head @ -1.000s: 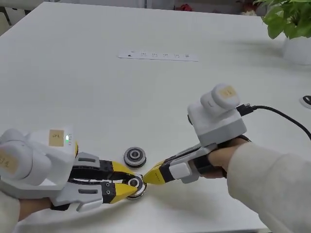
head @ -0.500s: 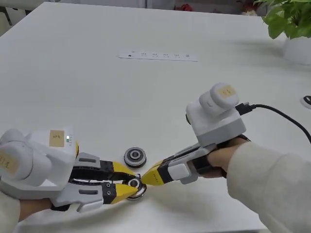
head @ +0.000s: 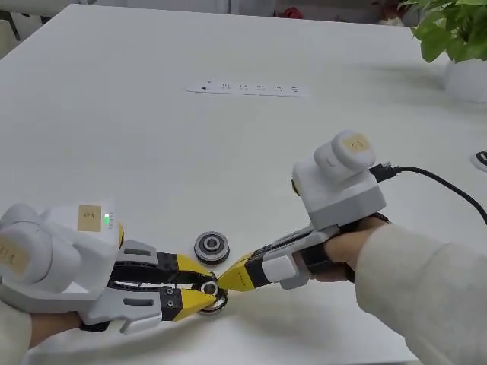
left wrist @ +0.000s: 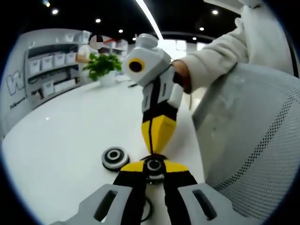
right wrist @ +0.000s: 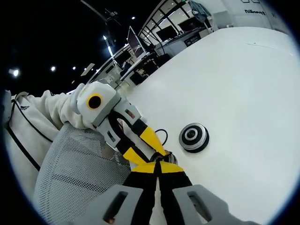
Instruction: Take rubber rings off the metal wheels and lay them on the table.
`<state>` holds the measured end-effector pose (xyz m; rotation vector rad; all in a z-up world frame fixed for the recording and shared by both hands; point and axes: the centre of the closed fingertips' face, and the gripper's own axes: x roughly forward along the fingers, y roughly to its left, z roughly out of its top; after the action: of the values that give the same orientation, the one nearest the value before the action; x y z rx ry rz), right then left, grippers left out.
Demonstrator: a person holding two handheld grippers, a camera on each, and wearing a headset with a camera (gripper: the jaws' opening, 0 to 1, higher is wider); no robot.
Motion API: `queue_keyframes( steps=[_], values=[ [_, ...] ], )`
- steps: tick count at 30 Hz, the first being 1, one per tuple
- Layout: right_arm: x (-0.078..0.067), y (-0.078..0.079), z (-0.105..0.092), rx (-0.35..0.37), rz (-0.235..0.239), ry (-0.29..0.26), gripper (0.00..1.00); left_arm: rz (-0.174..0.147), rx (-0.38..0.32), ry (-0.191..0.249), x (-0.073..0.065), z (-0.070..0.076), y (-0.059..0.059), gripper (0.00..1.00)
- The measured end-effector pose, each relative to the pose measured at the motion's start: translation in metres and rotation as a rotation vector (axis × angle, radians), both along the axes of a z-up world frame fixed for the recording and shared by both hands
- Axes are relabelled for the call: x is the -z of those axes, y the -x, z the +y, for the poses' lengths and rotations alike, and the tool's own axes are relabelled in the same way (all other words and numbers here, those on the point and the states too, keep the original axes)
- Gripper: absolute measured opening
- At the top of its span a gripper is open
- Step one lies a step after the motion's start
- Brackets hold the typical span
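A small metal wheel (head: 211, 290) with a black rubber ring sits between the yellow tips of my left gripper (head: 204, 290), which is shut on it just above the white table (head: 228, 152). The left gripper view shows the same wheel (left wrist: 154, 165) held between the jaws. My right gripper (head: 226, 282) comes in from the right; its tips are pressed together at that wheel's rim, seemingly pinching the rubber ring. A second wheel (head: 211, 247), with its ring on, lies flat just behind them, also seen as the second wheel (right wrist: 193, 137).
A white power strip (head: 247, 87) lies far back on the table. A potted plant (head: 456, 38) stands at the back right. A black cable (head: 434, 179) trails from the right gripper. The table's front edge is close below the grippers, with a mesh chair (left wrist: 253, 140) beyond it.
Both grippers and the held wheel have crept slightly toward the table's front edge. The free wheel has not moved.
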<state>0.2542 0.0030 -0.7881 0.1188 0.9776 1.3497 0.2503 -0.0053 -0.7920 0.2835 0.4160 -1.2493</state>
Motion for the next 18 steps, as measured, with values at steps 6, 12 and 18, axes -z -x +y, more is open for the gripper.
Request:
queue_keyframes(
  steps=[6,12,18],
  values=[
    [-0.003,-0.003,0.0021,0.024,0.019,-0.018,0.0,0.0,-0.001,0.0,0.0002,-0.0001,-0.0002,0.14],
    [-0.0058,-0.0039,0.0031,0.029,0.023,-0.035,0.0,0.0,-0.002,0.001,0.0,-0.0003,0.0,0.14],
    [-0.0052,-0.0084,0.0016,0.06,0.04,-0.042,0.0,0.009,-0.012,0.008,-0.0002,-0.0004,-0.0002,0.14]
  ],
)
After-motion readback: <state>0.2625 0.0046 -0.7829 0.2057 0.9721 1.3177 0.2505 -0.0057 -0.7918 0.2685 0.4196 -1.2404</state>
